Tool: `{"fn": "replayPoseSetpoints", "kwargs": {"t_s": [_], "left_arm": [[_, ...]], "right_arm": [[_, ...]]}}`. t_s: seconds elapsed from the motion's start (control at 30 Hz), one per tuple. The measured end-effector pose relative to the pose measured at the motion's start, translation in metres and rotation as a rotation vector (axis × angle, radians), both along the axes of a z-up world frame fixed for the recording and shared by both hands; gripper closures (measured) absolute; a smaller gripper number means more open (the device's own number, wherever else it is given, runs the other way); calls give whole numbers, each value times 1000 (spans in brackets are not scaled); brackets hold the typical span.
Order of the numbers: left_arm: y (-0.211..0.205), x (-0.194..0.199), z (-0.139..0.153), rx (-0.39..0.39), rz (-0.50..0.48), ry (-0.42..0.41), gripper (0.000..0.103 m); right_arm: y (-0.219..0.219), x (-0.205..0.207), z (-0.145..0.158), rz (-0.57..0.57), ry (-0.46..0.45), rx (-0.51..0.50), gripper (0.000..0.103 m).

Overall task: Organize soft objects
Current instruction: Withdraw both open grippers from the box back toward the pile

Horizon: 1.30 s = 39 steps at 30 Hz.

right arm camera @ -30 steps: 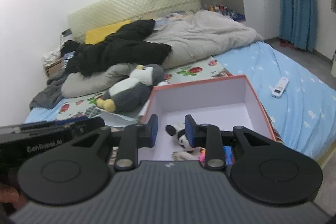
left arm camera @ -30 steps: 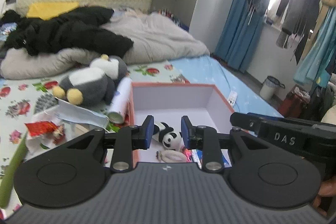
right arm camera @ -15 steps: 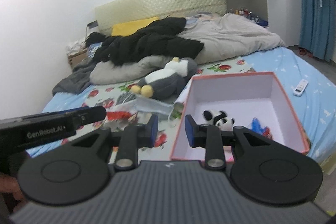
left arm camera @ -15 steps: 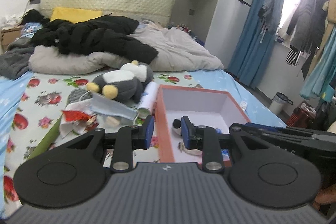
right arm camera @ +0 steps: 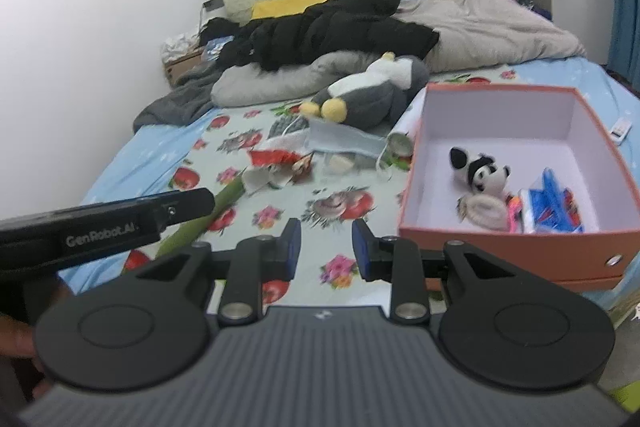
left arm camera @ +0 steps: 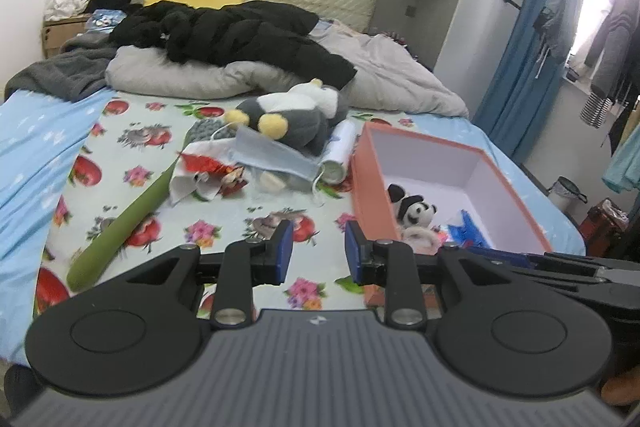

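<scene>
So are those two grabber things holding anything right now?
No. The left gripper and right gripper both hover over the bedsheet with nothing between their fingers.

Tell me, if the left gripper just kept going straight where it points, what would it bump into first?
Probably the flowered bedsheet ahead of the left gripper, well short of the face mask; depth is hard to judge.

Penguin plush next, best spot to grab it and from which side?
Take the penguin plush across its grey body, just behind the yellow feet. It lies on its side with the feet toward the grippers, and that near flank is bare. Come from above and the near side, clear of the face mask at its feet.
</scene>
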<state>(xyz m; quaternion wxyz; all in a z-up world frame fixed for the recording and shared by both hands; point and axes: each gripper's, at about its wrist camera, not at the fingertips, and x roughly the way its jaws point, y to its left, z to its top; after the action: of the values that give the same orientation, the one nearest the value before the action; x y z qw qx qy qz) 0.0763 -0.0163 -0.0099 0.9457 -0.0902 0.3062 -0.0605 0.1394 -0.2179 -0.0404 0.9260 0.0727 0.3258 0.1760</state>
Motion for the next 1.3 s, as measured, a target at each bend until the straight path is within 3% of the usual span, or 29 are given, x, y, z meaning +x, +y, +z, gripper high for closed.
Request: {"fn": "replayPoseSetpoints", "kwargs": {"t_s": [0.27, 0.5, 1.0, 1.23, 1.27, 1.3], "left_arm": [[11, -17, -36, -5, 67, 40, 70], [24, -2, -56, -10, 88, 75, 70], [71, 108, -105, -63, 157, 130, 70], [97, 158, -127, -86, 208, 163, 70], [101, 166, -130, -89, 212, 165, 70], [104, 173, -133, -93, 216, 165, 70]], "right_arm": [[10, -8, -28, 45, 42, -3, 71], [20, 5, -43, 50, 62, -11, 71], [57, 96, -84, 45, 90, -48, 71], [74, 147, -110, 51, 151, -53, 71], [77, 153, -113, 53, 153, -57, 71], [79, 159, -116, 52, 153, -61, 60]]}}
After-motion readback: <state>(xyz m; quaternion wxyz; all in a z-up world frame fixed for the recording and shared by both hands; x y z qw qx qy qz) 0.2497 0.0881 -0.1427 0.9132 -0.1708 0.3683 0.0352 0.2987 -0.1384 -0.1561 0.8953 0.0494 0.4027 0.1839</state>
